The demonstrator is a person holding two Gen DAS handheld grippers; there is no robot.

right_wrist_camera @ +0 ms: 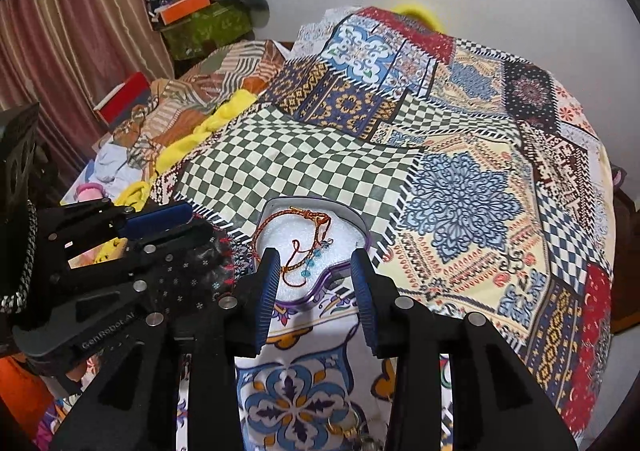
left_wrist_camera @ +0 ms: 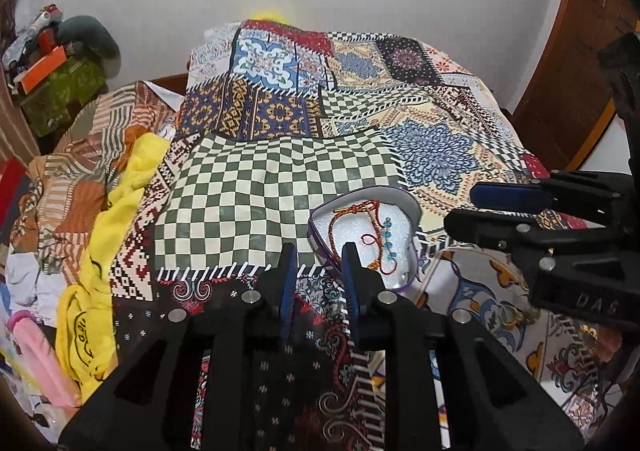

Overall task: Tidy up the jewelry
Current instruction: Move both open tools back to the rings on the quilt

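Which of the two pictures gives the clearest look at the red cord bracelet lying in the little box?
The right wrist view: the red cord bracelet lies unobstructed between open fingers. In the left wrist view the bracelet shows too, but one finger covers its lower left.

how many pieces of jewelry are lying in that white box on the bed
1: a red-orange cord bracelet with blue beads lies inside the box, between both grippers' views. More may be hidden behind the fingers.
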